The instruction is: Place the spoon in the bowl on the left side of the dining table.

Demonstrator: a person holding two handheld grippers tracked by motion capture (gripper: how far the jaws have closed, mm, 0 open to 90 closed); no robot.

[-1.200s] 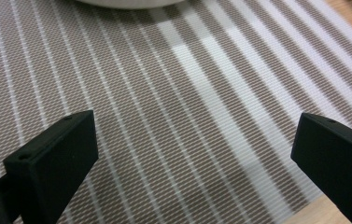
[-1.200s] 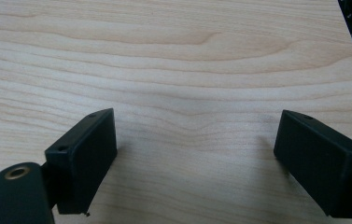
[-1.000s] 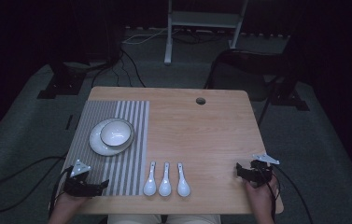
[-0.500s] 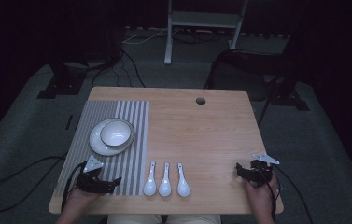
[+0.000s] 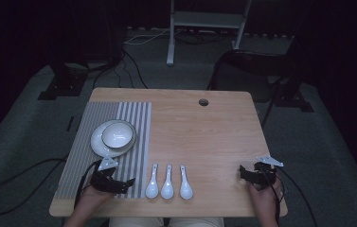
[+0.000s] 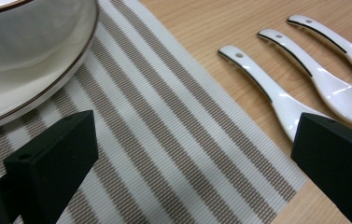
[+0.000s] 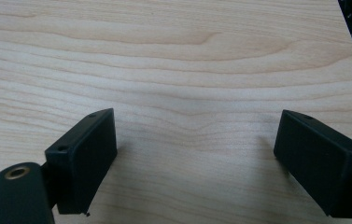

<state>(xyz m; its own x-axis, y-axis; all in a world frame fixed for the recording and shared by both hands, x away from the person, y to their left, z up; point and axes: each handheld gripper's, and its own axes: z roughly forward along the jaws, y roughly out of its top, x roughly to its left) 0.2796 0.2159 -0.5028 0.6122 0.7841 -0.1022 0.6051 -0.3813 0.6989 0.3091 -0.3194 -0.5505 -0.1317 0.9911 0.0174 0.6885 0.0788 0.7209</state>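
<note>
Wooden surface point(image 5: 204, 137) fills the middle of the high view, with a striped placemat point(image 5: 76, 161) at its left. On the mat a small bowl point(image 5: 117, 135) sits inside a white plate point(image 5: 101, 147). Three white ceramic spoons point(image 5: 167, 182) lie side by side at the lower centre. The left gripper point(image 5: 119, 184) has moved rightwards along the mat since a second ago and now points at the leftmost spoon point(image 5: 152, 183), just beside it but apart. The right gripper point(image 5: 243, 174) rests at the lower right, unchanged.

From the left gripper view, the fingers point(image 6: 61, 158) are spread wide over the mat; the leftmost spoon point(image 6: 276, 95) lies at the right, near the right finger. I judge that a grasp of this spoon is coming.

From the right gripper view, the fingers point(image 7: 87, 154) are spread apart above bare wood.
</note>
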